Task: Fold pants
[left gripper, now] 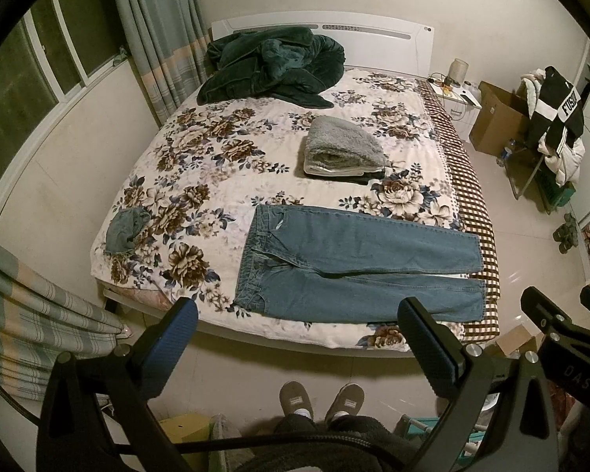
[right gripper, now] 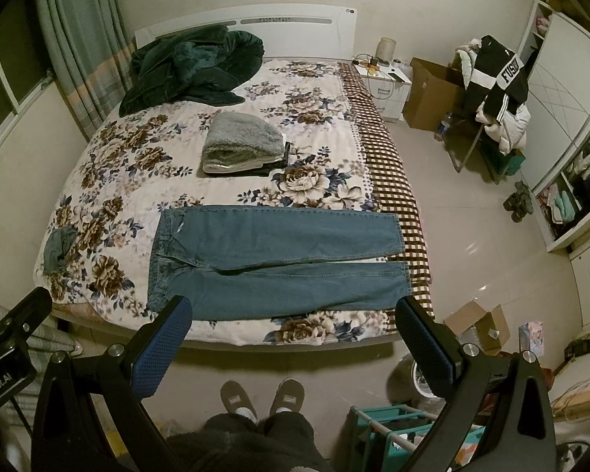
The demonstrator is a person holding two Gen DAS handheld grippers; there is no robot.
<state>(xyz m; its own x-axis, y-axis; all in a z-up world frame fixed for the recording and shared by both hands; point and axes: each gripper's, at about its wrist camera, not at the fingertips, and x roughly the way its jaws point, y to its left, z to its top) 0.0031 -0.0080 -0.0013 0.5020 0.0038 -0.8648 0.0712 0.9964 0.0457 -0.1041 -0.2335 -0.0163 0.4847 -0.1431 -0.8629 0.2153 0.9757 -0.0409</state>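
Note:
Blue jeans [left gripper: 354, 263] lie flat along the near edge of the bed [left gripper: 224, 173], waistband to the left, both legs stretched to the right. They also show in the right wrist view [right gripper: 279, 259]. My left gripper [left gripper: 297, 310] is open and empty, held high above the bed's near edge. My right gripper [right gripper: 295, 308] is open and empty, also held high in front of the jeans. The right gripper shows at the right edge of the left wrist view [left gripper: 554, 314].
A folded grey fleece stack [left gripper: 344, 149] sits mid-bed. A dark green blanket [left gripper: 271, 63] is heaped at the headboard. A small grey-green cloth [left gripper: 126, 230] lies at the bed's left edge. A nightstand [left gripper: 458, 96], cardboard box [left gripper: 499, 118] and clothes-laden chair [left gripper: 554, 129] stand to the right.

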